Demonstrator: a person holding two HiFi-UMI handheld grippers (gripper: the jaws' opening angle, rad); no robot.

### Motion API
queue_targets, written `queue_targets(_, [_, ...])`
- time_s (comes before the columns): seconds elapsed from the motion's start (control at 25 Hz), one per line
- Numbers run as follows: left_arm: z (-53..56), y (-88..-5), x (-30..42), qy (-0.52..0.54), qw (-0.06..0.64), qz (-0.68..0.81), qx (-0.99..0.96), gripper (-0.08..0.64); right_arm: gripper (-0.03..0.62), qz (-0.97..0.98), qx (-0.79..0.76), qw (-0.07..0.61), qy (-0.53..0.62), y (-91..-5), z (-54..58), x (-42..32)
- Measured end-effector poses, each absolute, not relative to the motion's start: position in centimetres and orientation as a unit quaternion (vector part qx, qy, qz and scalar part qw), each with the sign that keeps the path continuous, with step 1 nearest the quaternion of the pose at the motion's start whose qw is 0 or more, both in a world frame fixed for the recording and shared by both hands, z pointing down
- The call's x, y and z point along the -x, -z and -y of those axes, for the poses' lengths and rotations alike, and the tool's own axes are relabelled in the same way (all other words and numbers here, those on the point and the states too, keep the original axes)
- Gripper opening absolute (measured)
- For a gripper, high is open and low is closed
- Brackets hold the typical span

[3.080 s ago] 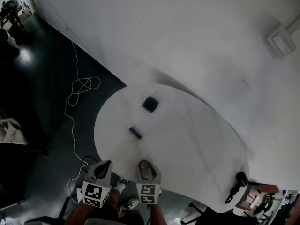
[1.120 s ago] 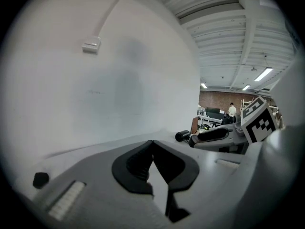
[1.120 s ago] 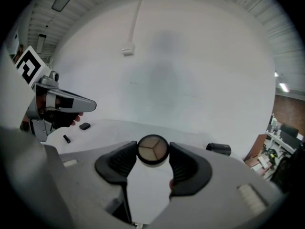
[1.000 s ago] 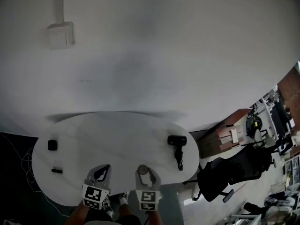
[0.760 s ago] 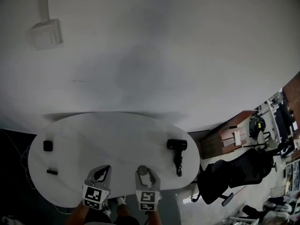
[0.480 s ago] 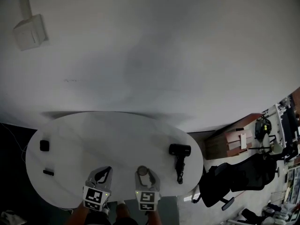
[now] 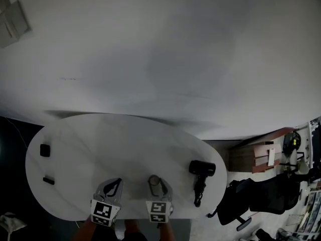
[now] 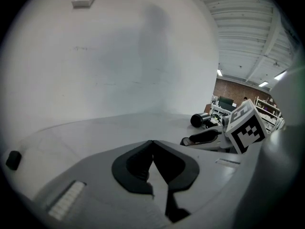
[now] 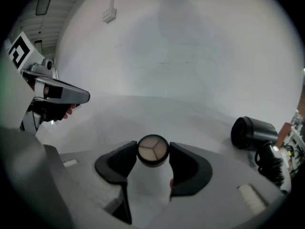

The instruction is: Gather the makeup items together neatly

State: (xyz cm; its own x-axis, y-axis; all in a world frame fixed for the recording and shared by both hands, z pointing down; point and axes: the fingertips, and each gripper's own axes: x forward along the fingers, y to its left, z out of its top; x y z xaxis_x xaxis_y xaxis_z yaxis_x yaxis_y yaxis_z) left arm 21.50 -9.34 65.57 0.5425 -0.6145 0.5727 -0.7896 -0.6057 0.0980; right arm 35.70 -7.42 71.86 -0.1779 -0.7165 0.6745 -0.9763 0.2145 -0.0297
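While the right gripper clamps the round pot, carry it level to the black case across the table, with the left gripper pinched together and empty.

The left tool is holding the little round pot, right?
Not quite: it is the right tool that is holding the little round pot, pinched between its jaws in the right gripper view. The left tool is shut with nothing in it.
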Motion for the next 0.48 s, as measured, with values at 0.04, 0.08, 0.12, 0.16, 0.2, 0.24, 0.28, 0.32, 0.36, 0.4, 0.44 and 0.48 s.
queue_targets(0.04, [9.5, -65.8, -21.5, -0.251, 0.177, 0.409, -0.859, 0.011, 0.215, 0.730, -0.578, 0.276, -0.240, -72.3, 7.6, -35.7])
queue_targets(0.08, [9.7, -65.9, -21.5, -0.252, 0.178, 0.410, -0.858, 0.011, 0.215, 0.730, -0.575, 0.278, -0.243, -72.7, 7.8, -35.7])
queue_targets(0.12, [9.9, -66.1, -21.5, -0.253, 0.180, 0.412, -0.857, 0.011, 0.215, 0.729, -0.574, 0.280, -0.246, -73.0, 8.0, -35.8])
queue_targets(0.16, [10.0, -66.3, -21.5, -0.255, 0.182, 0.413, -0.855, 0.011, 0.215, 0.729, -0.573, 0.282, -0.248, -73.2, 8.1, -35.8])
queue_targets(0.2, [10.0, -66.5, -21.4, -0.256, 0.184, 0.414, -0.854, 0.011, 0.215, 0.728, -0.572, 0.283, -0.251, -73.4, 8.2, -35.9])
queue_targets(0.24, [10.1, -66.7, -21.4, -0.258, 0.186, 0.415, -0.853, 0.011, 0.216, 0.726, -0.573, 0.285, -0.253, -73.6, 8.3, -36.0])
queue_targets(0.28, [10.0, -66.9, -21.4, -0.259, 0.189, 0.415, -0.851, 0.011, 0.216, 0.724, -0.574, 0.287, -0.253, -73.7, 8.4, -36.1])
queue_targets(0.32, [9.9, -67.1, -21.4, -0.261, 0.191, 0.415, -0.851, 0.011, 0.216, 0.722, -0.575, 0.290, -0.252, -73.7, 8.5, -36.2])
queue_targets(0.36, [10.0, -67.3, -21.5, -0.261, 0.191, 0.414, -0.851, 0.011, 0.216, 0.721, -0.576, 0.292, -0.251, -73.8, 8.5, -36.3])
queue_targets(0.4, [10.1, -67.3, -21.6, -0.262, 0.191, 0.413, -0.851, 0.011, 0.217, 0.720, -0.577, 0.293, -0.251, -73.8, 8.6, -36.3])
queue_targets(0.44, [10.2, -67.3, -21.6, -0.263, 0.192, 0.414, -0.850, 0.011, 0.217, 0.720, -0.577, 0.293, -0.252, -73.9, 8.6, -36.4])
queue_targets(0.48, [10.3, -67.4, -21.6, -0.263, 0.192, 0.414, -0.850, 0.011, 0.218, 0.719, -0.577, 0.293, -0.253, -73.9, 8.7, -36.3])
